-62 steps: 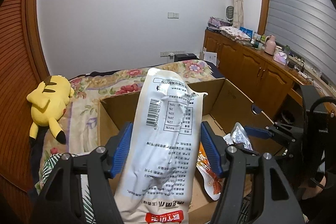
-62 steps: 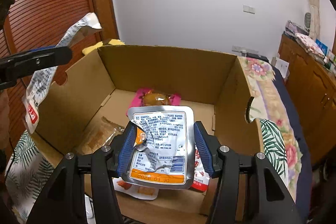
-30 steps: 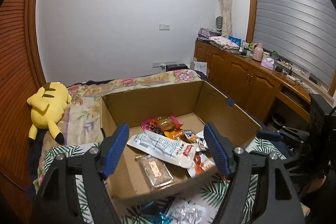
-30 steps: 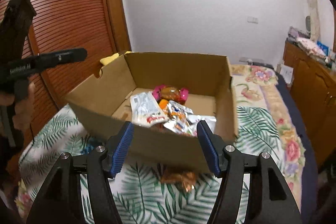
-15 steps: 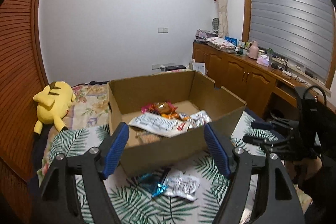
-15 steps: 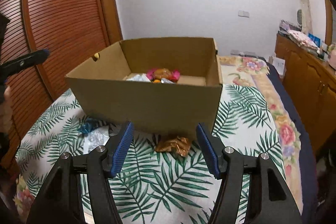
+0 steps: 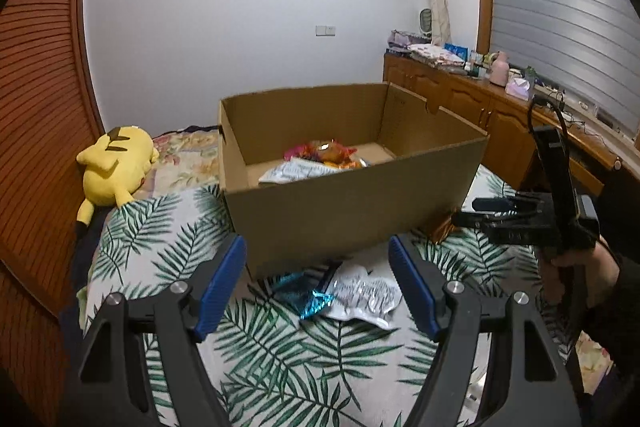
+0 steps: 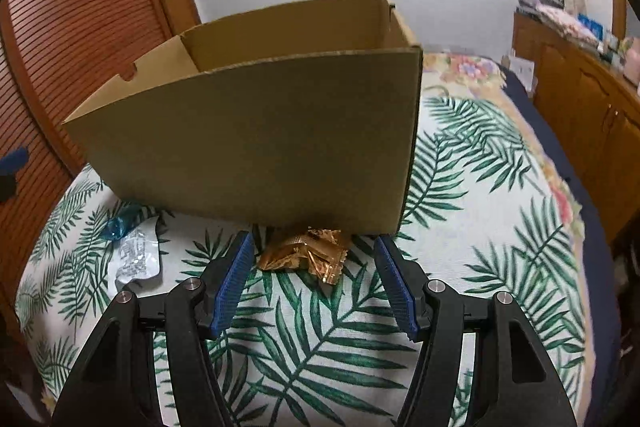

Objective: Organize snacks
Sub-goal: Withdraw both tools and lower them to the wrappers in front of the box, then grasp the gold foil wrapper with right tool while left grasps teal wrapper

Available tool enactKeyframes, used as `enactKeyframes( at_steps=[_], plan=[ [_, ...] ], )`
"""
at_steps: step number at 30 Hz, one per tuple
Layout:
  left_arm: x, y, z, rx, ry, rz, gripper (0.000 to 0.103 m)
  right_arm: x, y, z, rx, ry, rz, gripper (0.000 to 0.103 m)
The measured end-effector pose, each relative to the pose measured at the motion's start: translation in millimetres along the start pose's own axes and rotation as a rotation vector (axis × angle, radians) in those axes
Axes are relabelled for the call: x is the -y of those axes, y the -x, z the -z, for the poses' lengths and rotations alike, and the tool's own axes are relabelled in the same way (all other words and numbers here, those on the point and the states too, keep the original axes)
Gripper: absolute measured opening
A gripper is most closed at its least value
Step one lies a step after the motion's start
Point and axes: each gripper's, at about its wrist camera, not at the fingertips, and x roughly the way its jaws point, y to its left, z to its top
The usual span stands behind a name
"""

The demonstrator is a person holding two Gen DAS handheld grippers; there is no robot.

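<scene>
Three packets left by box (image 7: pixel 352 211) (some snacks inside) | gold wrapper (image 8: pixel 308 253), silver pouch (image 7: pixel 364 297), blue wrapper (image 7: pixel 304 293) | left claw (image 7: pixel 318 285), right claw (image 8: pixel 316 277) wide, empty

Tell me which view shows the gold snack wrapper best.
The right wrist view: the gold snack wrapper lies unobstructed on the bedspread against the cardboard box. In the left wrist view I cannot pick it out.

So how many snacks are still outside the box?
3: a gold packet against the box front, and a blue packet beside a white packet near its corner. Others could hide behind the box.
</scene>
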Motion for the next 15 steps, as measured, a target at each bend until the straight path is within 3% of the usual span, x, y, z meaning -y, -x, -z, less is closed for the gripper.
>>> enactKeyframes(
  at_steps=[15],
  plan=[
    [0,-24,22,-0.074,0.036,-0.01,0.075,-7,-27,1,-0.078,0.002,0.037,0.054]
  ],
)
